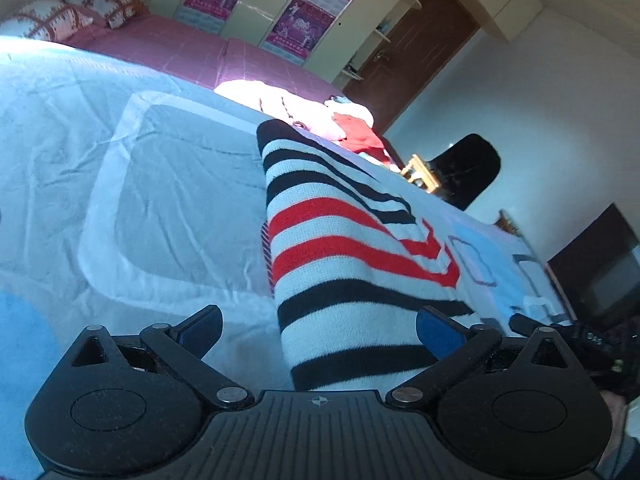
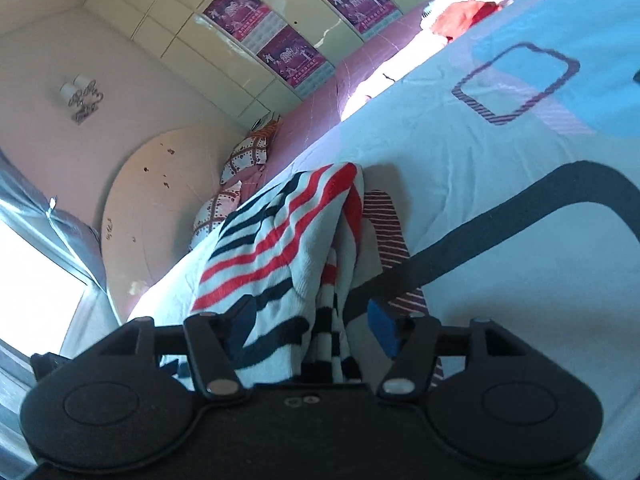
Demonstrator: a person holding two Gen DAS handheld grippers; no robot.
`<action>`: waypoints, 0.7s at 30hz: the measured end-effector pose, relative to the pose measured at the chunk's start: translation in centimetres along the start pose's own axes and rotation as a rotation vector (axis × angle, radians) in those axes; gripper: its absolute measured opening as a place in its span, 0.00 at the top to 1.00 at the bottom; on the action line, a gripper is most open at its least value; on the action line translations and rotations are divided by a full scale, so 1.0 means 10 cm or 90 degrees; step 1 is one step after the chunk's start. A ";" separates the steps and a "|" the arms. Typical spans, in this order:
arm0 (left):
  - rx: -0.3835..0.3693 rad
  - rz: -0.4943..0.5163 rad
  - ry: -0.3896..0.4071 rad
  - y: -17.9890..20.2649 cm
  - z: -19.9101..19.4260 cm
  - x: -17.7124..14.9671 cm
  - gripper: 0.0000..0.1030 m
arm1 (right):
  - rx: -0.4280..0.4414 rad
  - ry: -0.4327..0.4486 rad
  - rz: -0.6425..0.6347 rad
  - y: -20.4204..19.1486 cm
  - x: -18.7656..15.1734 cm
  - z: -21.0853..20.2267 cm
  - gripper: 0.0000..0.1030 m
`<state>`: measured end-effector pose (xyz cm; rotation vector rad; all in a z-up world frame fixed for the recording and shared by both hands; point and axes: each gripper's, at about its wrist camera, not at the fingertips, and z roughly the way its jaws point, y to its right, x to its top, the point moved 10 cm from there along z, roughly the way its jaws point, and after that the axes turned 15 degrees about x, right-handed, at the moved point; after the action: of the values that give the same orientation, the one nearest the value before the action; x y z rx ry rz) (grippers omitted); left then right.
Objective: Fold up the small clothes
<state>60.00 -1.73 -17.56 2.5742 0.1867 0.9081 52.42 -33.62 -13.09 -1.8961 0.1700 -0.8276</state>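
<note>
Care matters now: with my left hand-held gripper (image 1: 318,330) and right hand-held gripper (image 2: 310,328) both spread wide, released, the striped garment (image 1: 340,248) lies at frame centre on the bed (image 1: 168,200), so I should flatten its bunched fold before regrasping.

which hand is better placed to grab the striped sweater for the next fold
Probably the left. The left gripper has open jaws with a flat, smooth stretch of the striped sweater between them. The right gripper is also open, but its view shows the sweater bunched and draped there.
</note>
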 end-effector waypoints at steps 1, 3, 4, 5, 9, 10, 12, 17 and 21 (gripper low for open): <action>-0.032 -0.022 -0.021 -0.01 0.07 0.03 0.01 | 0.014 -0.011 0.022 0.08 0.05 0.06 0.40; -0.086 -0.078 -0.067 -0.01 0.22 0.04 0.01 | 0.043 -0.036 0.057 0.19 0.09 0.19 0.39; -0.093 -0.093 -0.089 -0.01 0.31 0.02 0.01 | 0.055 -0.053 0.067 0.22 0.08 0.25 0.39; -0.091 -0.092 -0.104 0.00 0.37 -0.01 0.01 | 0.060 -0.069 0.071 0.25 0.07 0.30 0.39; -0.096 -0.055 -0.107 0.11 0.46 0.02 0.02 | 0.069 -0.116 0.045 0.27 0.00 0.43 0.41; -0.101 -0.054 -0.109 0.13 0.49 0.04 0.02 | 0.077 -0.120 0.045 0.26 0.00 0.45 0.41; -0.112 -0.043 -0.114 0.18 0.55 0.07 0.02 | 0.087 -0.135 0.039 0.24 0.00 0.51 0.41; -0.128 -0.037 -0.119 0.32 0.71 0.16 0.03 | 0.102 -0.160 0.007 0.18 0.05 0.74 0.41; -0.110 -0.055 -0.108 0.29 0.81 0.23 0.32 | 0.107 -0.173 -0.022 0.10 0.09 0.84 0.41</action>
<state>66.84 -6.42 -20.74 2.4469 0.1612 0.6420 58.49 -28.17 -15.66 -1.8339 -0.0965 -0.5798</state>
